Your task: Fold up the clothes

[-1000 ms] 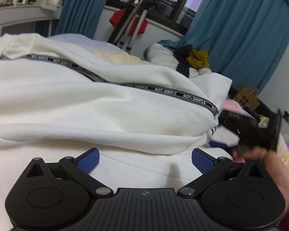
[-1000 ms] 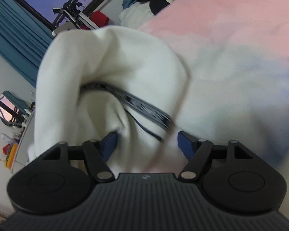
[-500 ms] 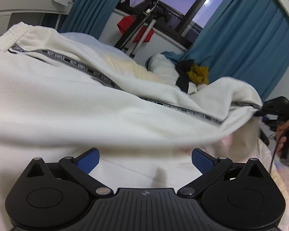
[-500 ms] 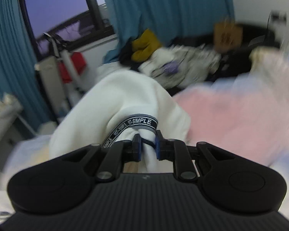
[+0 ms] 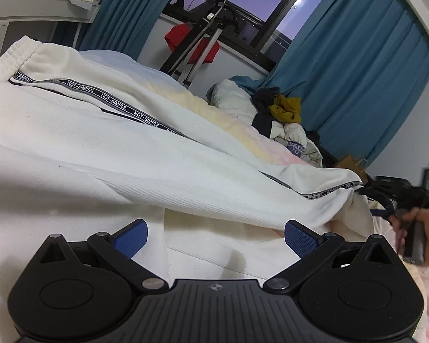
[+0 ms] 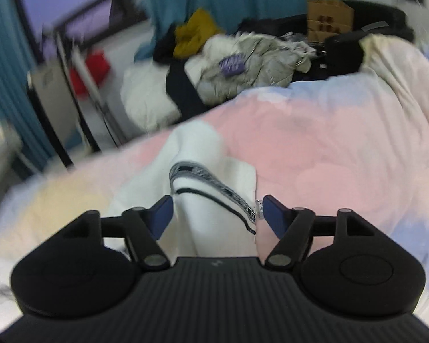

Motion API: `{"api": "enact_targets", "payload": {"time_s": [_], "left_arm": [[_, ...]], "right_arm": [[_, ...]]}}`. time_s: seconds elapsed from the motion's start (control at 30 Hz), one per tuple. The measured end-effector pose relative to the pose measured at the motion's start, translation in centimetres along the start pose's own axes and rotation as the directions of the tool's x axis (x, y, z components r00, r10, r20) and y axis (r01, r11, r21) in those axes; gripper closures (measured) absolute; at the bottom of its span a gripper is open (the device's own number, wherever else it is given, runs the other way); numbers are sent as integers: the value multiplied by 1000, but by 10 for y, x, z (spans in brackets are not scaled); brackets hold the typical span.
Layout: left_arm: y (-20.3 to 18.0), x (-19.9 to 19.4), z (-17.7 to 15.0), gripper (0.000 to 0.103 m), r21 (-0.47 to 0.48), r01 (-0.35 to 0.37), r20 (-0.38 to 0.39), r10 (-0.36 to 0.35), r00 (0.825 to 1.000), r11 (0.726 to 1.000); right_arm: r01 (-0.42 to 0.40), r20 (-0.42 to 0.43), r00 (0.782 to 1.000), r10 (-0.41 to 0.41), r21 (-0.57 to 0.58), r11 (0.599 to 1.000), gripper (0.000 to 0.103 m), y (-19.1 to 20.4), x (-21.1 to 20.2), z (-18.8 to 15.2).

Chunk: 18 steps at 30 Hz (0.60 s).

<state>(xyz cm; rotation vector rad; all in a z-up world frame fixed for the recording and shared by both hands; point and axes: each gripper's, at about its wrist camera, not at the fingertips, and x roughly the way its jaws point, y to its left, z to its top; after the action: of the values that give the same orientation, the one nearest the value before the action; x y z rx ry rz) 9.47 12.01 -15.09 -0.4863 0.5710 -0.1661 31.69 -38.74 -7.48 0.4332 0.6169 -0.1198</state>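
White trousers [image 5: 105, 148] with a black "NOT-SIMPLE" side stripe [image 5: 114, 105] lie stretched across the bed, elastic waistband at the far left. My left gripper [image 5: 214, 234] is open, low over the white cloth, holding nothing. My right gripper [image 6: 216, 213] is open, with the trouser leg end [image 6: 211, 200] lying between its fingers on the pastel duvet [image 6: 314, 148]. In the left wrist view the right gripper [image 5: 397, 197] shows at the far right, at the leg's tip.
A pile of other clothes [image 6: 243, 57] sits at the bed's far end, with a brown paper bag [image 6: 329, 17] behind. A tripod [image 5: 197, 45] and blue curtains [image 5: 357, 80] stand by the window. A white shelf [image 5: 43, 3] is at left.
My right gripper, shut on the striped leg end half a second ago, has opened and the leg now lies stretched out on the duvet. My left gripper stayed open in place.
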Motion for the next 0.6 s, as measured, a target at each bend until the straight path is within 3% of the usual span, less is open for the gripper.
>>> {"api": "enact_targets", "payload": {"time_s": [0.1,0.2,0.27,0.37,0.47,0.53,0.57,0.6], "left_arm": [[0,2,-1,0,-1,-1,-3,1,1000,1000],[-2,4,-1,0,2,-3,0,3,1000,1000],[-3,5,-1,0,5,-4,3,4,1000,1000],[-4,7,-1,0,8,-6,6,6,1000,1000],[-5,7,-2,0,9,-7,5,7,1000,1000],[-4,6,-2,0,9,-5,7,5,1000,1000],[-4,5,-3,0,10,-5,12,5,1000,1000],[-4,3,-3,0,10,-6,17,6,1000,1000]], "right_arm": [[-48,50,998,44,88,995,25,-25,-21,-11],[-96,-22,995,95,-14,995,25,-36,-27,-30],[-162,-98,984,148,-159,974,26,-34,-29,-50],[-73,-116,993,33,-361,929,26,-24,-21,-79],[13,-93,994,-64,-468,884,28,-10,3,-85],[68,-51,992,-115,-548,834,54,2,15,-77],[105,-31,988,-152,-592,799,78,10,20,-71],[147,-2,981,-194,-642,753,84,19,24,-64]]}}
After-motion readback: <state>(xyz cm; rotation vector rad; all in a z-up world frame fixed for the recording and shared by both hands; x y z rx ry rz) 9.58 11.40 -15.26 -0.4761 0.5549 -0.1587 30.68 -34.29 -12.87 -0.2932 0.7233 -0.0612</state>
